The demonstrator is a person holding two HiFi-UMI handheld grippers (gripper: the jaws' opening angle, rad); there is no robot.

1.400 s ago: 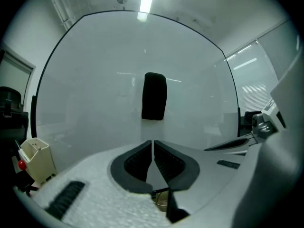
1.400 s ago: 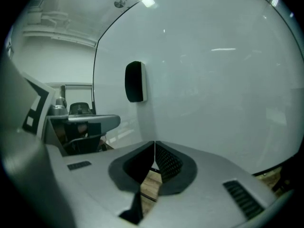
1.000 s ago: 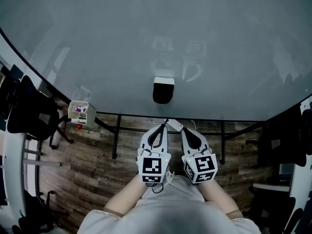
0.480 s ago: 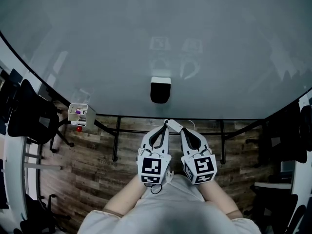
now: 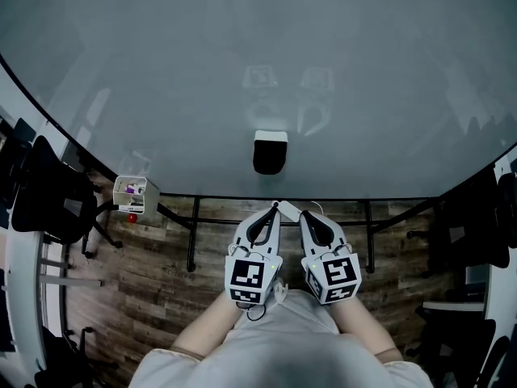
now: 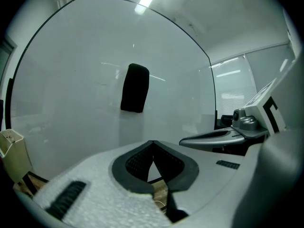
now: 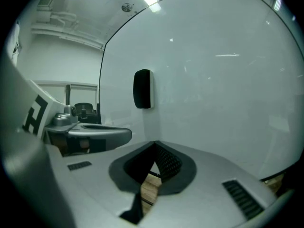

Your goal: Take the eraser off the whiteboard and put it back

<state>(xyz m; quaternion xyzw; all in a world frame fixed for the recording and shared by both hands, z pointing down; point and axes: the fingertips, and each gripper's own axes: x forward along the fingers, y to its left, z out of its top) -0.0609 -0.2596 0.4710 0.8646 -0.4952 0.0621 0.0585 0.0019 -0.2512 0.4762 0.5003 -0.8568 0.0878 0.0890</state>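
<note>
A black eraser with a white back (image 5: 270, 152) sticks to the big whiteboard (image 5: 258, 63), near its lower middle. Both grippers are held side by side below the board, over the floor, well short of the eraser. My left gripper (image 5: 275, 207) is shut and holds nothing. My right gripper (image 5: 300, 214) is likewise shut with its tips together. In the left gripper view the eraser (image 6: 135, 88) hangs above and left of the closed tips (image 6: 152, 143). Seen from the right gripper, the eraser (image 7: 142, 89) is above the closed tips (image 7: 154, 144).
A small white holder with markers (image 5: 133, 194) hangs at the board's lower left edge. The board's black stand bars (image 5: 194, 233) cross the wooden floor (image 5: 145, 281). Black chairs stand at the left (image 5: 48, 192) and right (image 5: 477, 233).
Only the head view has shifted a little, so the eraser sits slightly differently in the picture. Both grippers keep their place and stay shut.
</note>
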